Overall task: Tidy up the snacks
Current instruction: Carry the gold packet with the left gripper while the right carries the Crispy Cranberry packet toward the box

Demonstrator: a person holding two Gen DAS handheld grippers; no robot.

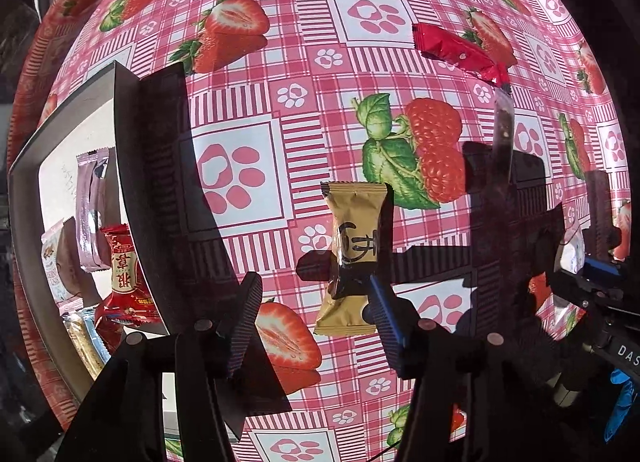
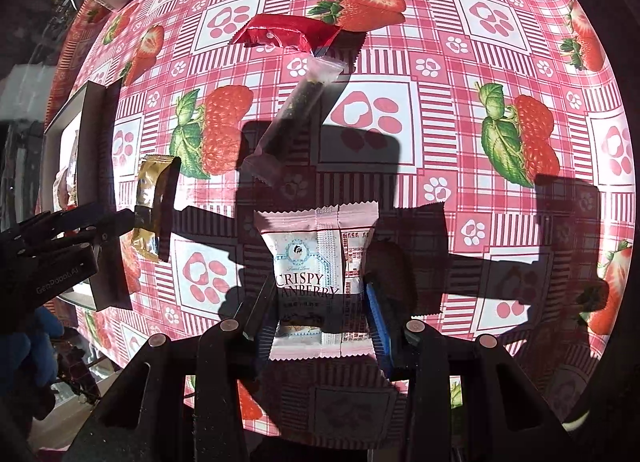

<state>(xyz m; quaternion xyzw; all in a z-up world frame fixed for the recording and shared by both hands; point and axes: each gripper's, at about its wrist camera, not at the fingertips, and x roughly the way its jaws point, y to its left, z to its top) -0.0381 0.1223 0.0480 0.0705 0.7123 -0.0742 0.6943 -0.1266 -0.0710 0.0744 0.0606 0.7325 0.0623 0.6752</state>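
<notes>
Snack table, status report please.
Left gripper open above gold packet. Right gripper shut on cranberry packet. Red packet, clear stick still loose.

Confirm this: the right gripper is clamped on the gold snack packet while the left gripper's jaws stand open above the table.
Wrong packet. The right gripper is clamped on the white Crispy Cranberry packet, as the right wrist view shows. The gold snack packet lies on the table, unheld. The left gripper does stand open above the table.
</notes>
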